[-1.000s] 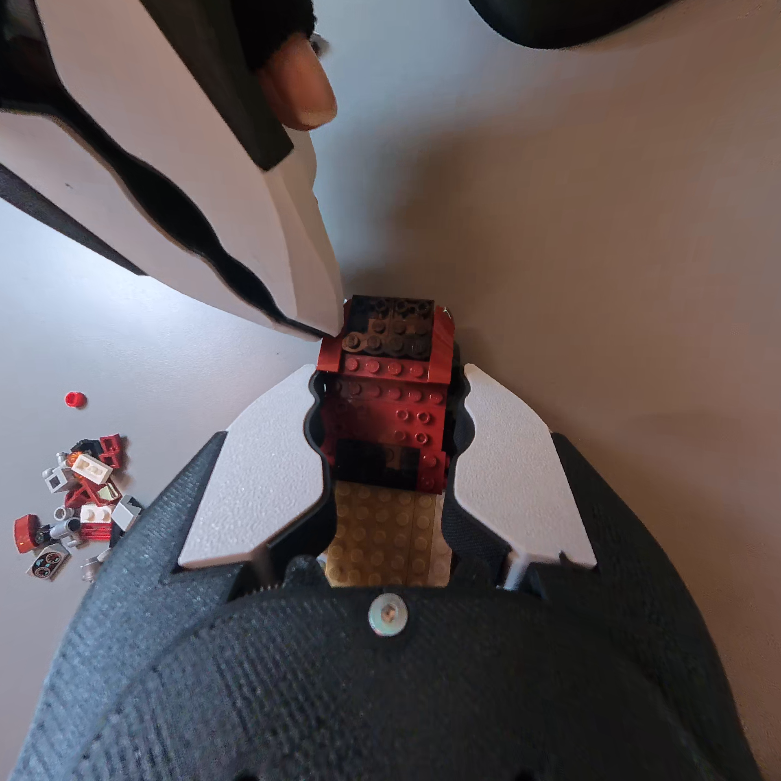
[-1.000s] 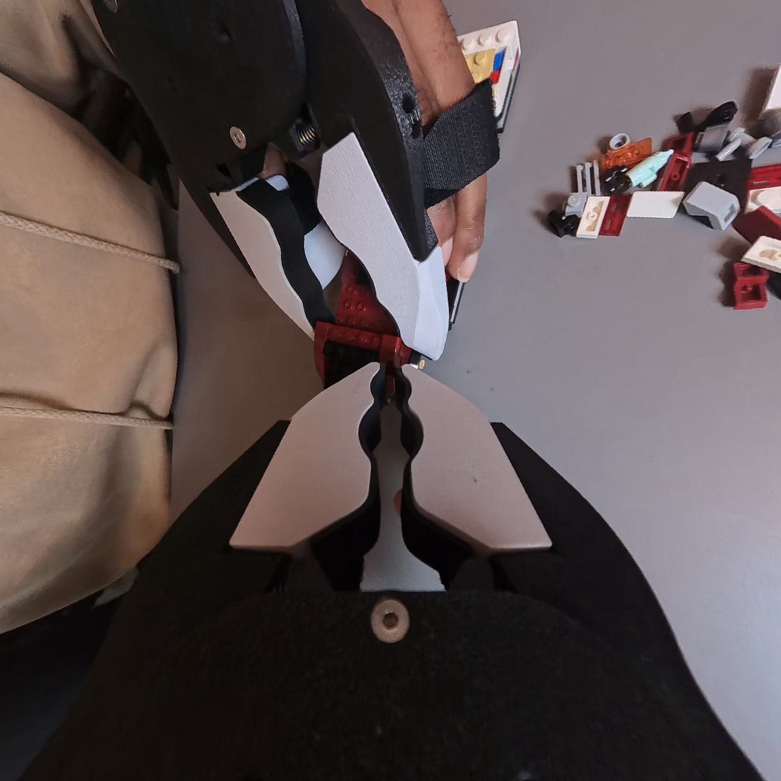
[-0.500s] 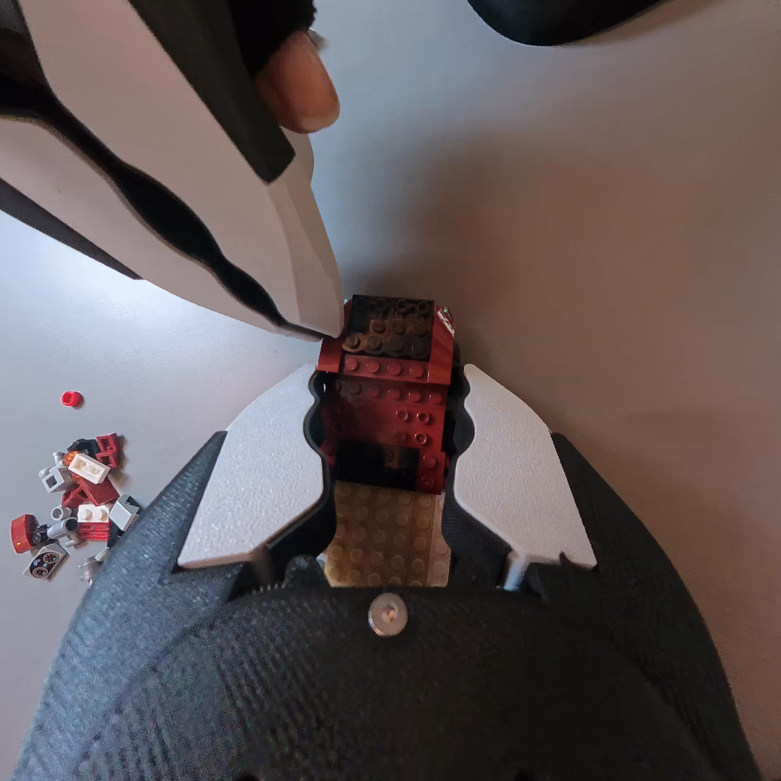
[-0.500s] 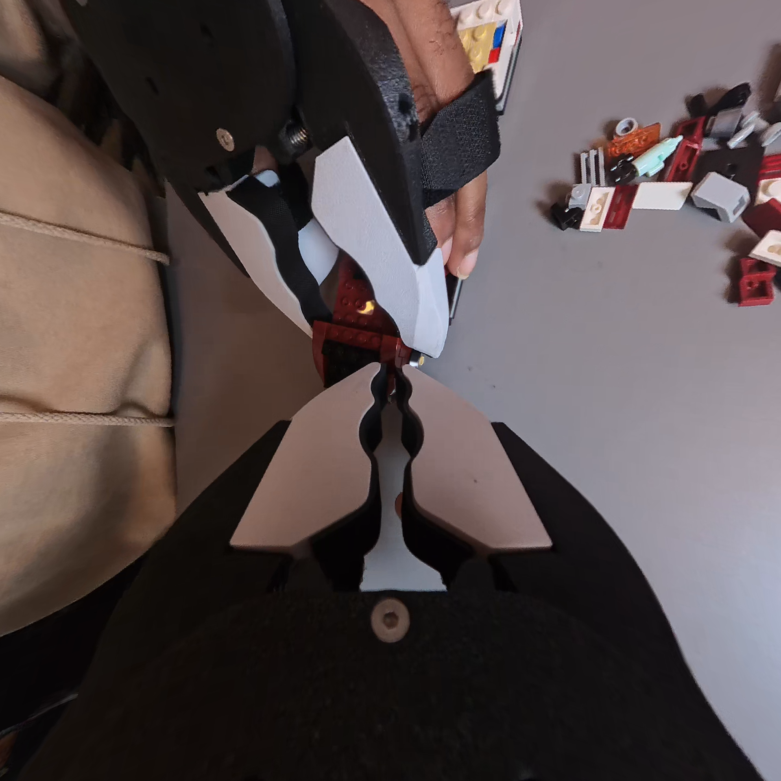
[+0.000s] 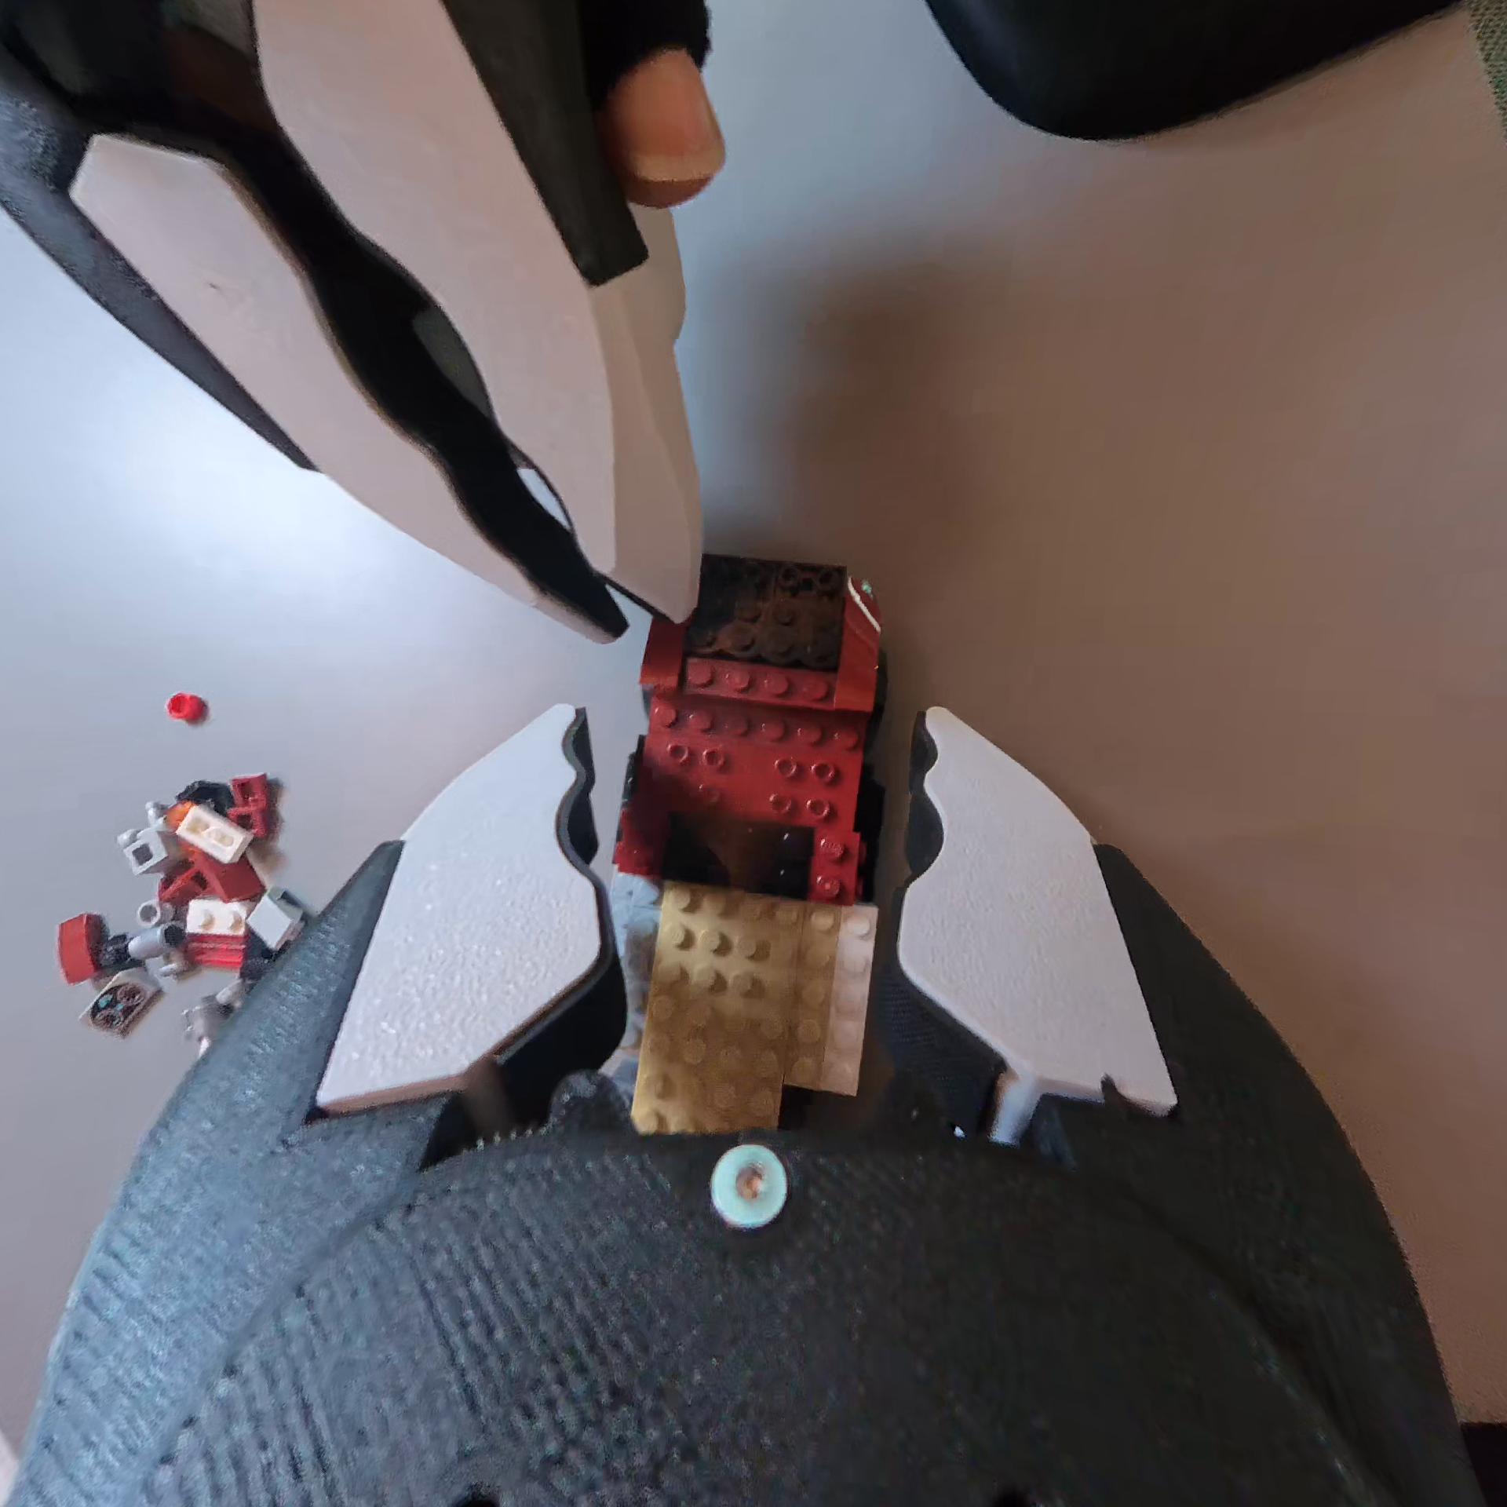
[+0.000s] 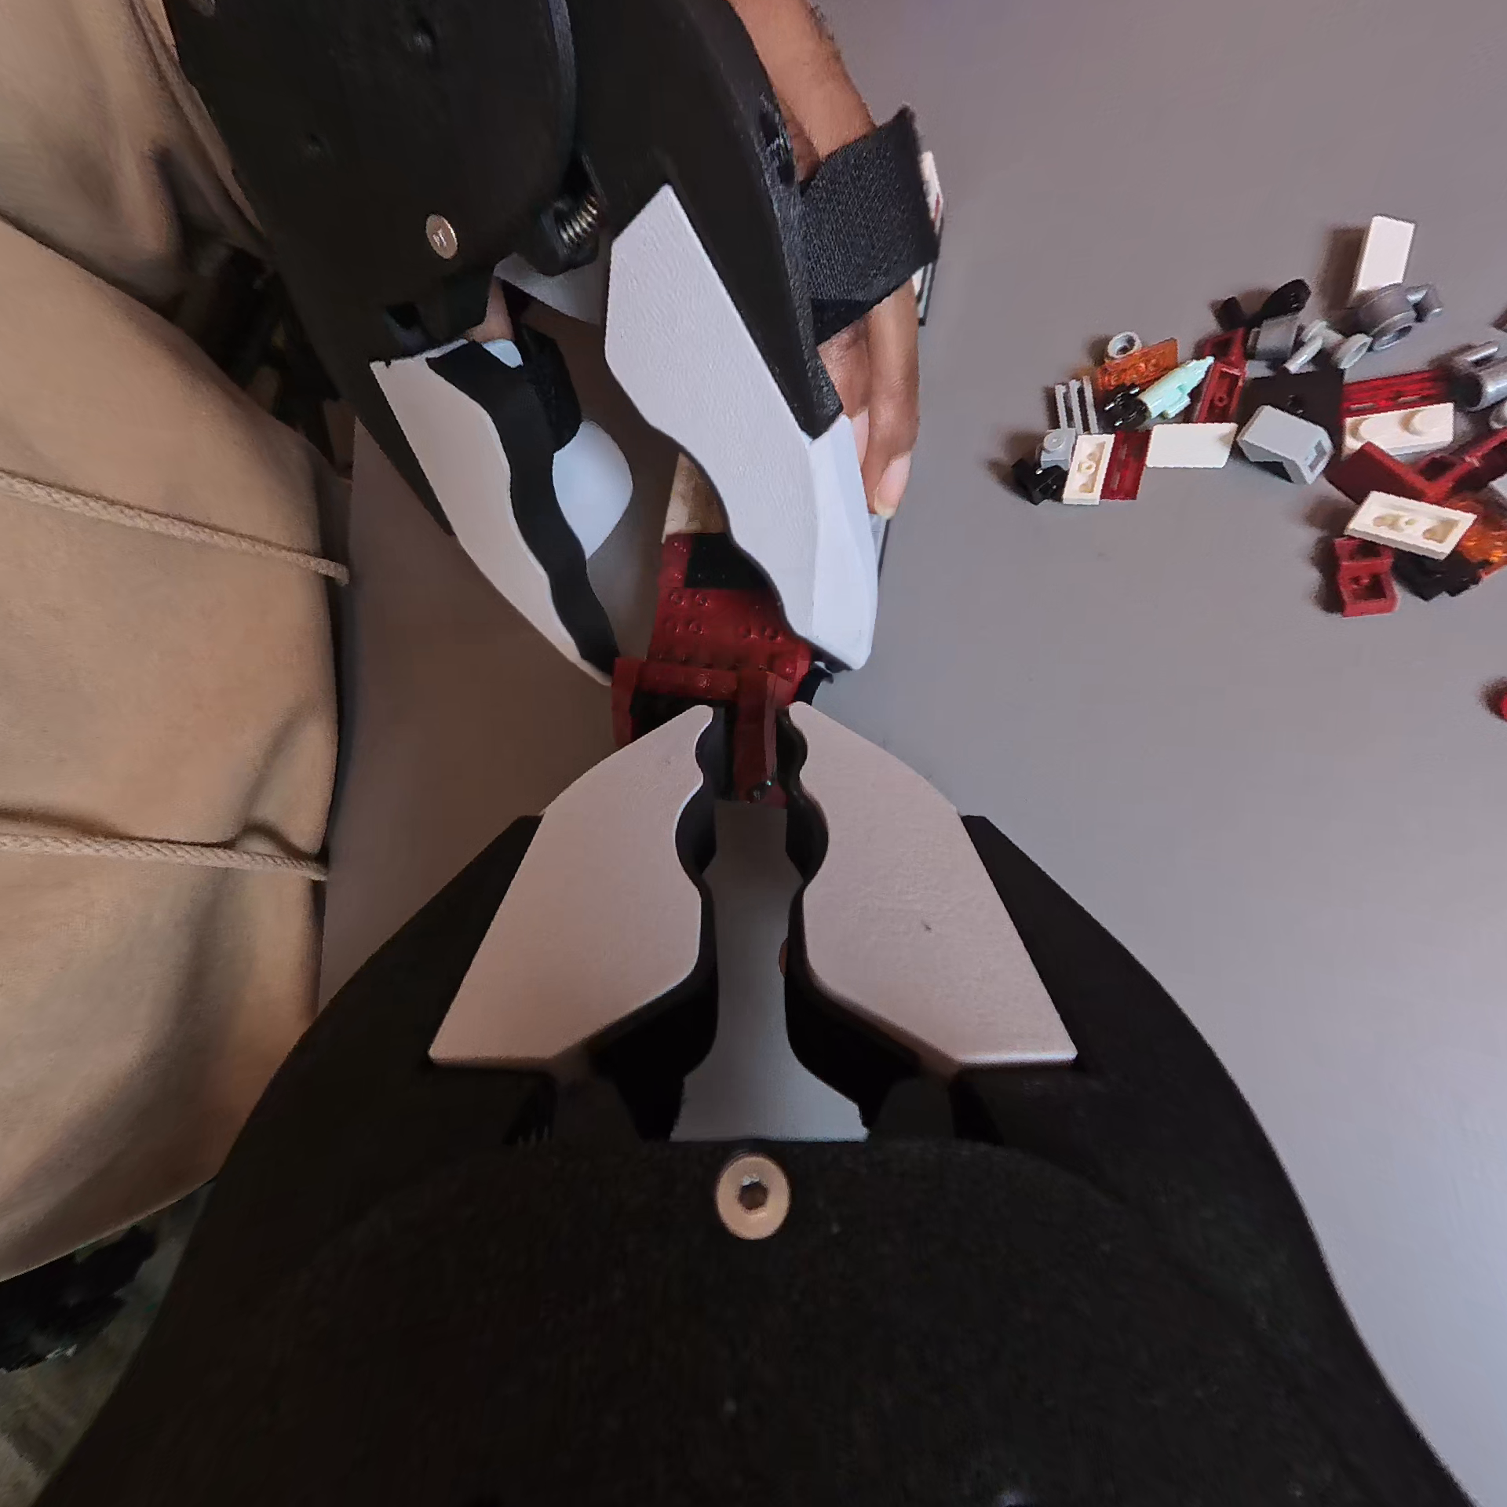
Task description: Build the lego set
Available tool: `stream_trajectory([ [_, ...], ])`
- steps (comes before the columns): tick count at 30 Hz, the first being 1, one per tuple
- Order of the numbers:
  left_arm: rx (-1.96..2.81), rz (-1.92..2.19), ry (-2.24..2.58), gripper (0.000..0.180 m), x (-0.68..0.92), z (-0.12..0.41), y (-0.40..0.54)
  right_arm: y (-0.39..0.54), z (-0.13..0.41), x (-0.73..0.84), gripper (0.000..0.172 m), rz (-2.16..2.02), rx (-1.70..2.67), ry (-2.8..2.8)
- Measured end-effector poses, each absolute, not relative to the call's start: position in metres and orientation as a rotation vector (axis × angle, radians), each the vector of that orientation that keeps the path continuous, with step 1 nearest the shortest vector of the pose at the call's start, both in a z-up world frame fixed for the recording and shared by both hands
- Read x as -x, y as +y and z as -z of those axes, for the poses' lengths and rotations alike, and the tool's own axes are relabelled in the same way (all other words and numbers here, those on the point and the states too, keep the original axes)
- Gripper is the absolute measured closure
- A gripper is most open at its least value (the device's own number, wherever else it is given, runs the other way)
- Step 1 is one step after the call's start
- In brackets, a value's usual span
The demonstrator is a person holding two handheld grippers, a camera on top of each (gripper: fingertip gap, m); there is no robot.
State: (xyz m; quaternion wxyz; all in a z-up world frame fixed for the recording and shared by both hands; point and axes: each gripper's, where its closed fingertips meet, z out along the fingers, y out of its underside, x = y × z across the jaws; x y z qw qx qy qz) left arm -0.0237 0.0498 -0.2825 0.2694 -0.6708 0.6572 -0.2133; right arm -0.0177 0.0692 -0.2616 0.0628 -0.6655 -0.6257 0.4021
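Although the brick model (image 5: pixel 750 783) lies between the two fingers of the left hand-held gripper (image 5: pixel 750 718), it is not clamped there: the jaws are spread wide and a dark gap is seen between each pad and the model's side. The model's long axis runs along those fingers, with a tan plate (image 5: pixel 718 1003) close to the gripper body and the dark red and black end reaching just past the fingertips. That far end is met by the right hand-held gripper (image 6: pixel 750 713), which comes in from the opposite direction and is closed to a narrow gap on a dark red part at the model's corner. The pinch itself is shown plainly only in the right wrist view, where the red part is seen between the pads. The open gaps beside the model are shown only in the left wrist view. Whether the model rests on the grey desk (image 5: pixel 1142 571) cannot be told. A pile of loose bricks (image 6: pixel 1305 424) lies well apart on the desk, and a beige garment (image 6: pixel 122 652) is seen only in the right wrist view.
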Motion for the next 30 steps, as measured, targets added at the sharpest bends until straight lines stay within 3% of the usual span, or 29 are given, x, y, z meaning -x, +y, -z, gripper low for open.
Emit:
stream_trajectory([
  [7, 1.863, 0.542, 1.812, 0.117, 0.030, 0.298, 0.050, 0.067, 0.266, 0.022, 0.166, -1.198, 2.013, -1.970],
  [30, 1.838, 0.593, 1.824, 0.117, 0.030, 0.299, 0.048, 0.064, 0.268, 0.021, 0.166, -1.085, 2.185, -2.045],
])
